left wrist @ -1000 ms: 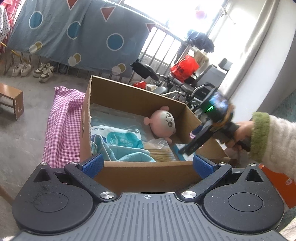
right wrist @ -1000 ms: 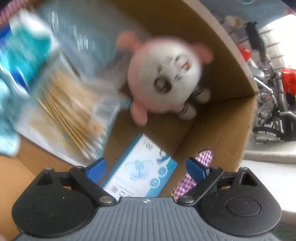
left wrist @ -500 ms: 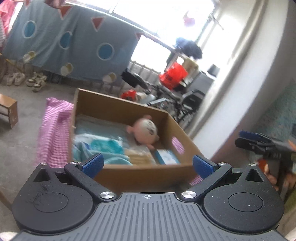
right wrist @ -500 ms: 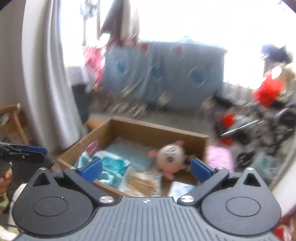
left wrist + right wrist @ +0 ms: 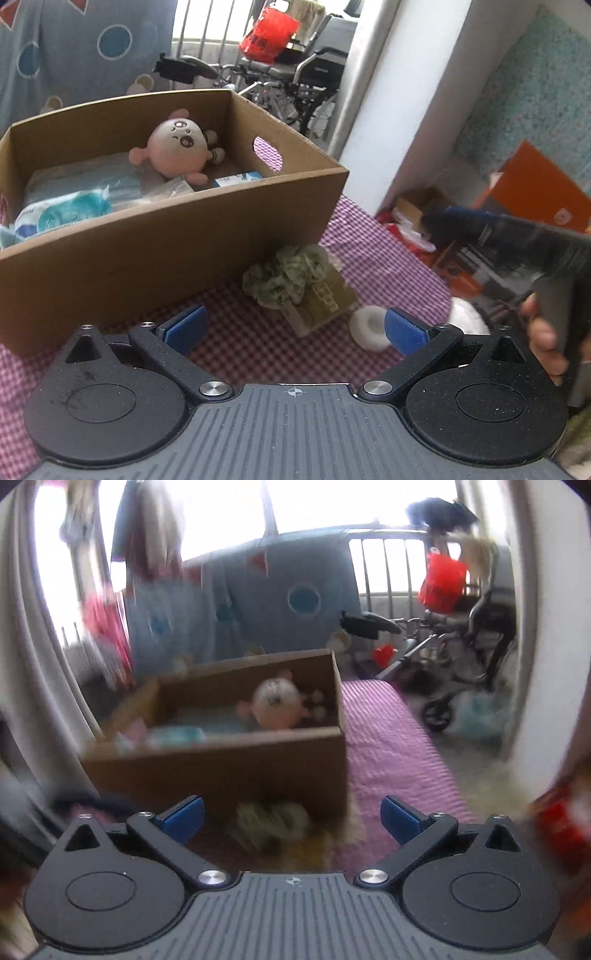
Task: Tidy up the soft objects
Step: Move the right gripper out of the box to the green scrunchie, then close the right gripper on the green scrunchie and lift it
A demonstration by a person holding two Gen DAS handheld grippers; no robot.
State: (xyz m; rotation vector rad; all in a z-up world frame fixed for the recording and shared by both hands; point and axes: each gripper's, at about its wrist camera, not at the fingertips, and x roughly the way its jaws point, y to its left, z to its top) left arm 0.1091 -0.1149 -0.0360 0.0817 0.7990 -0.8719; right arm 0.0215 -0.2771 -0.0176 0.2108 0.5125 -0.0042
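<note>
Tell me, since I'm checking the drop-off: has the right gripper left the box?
Yes. The right gripper backed out of the cardboard box, now viewing it from outside.

Daylight from blown-out window; right wrist view motion-blurred throughout; left wrist view sharp; fisheye bending at edges.

Lived-in home, room by balcony

Patterned blue sheet hung w/ laundry at window bars, wheelchair parked nearby, pink gingham cloth over low surface, curtain, clutter on floor – domestic, not a lab
</note>
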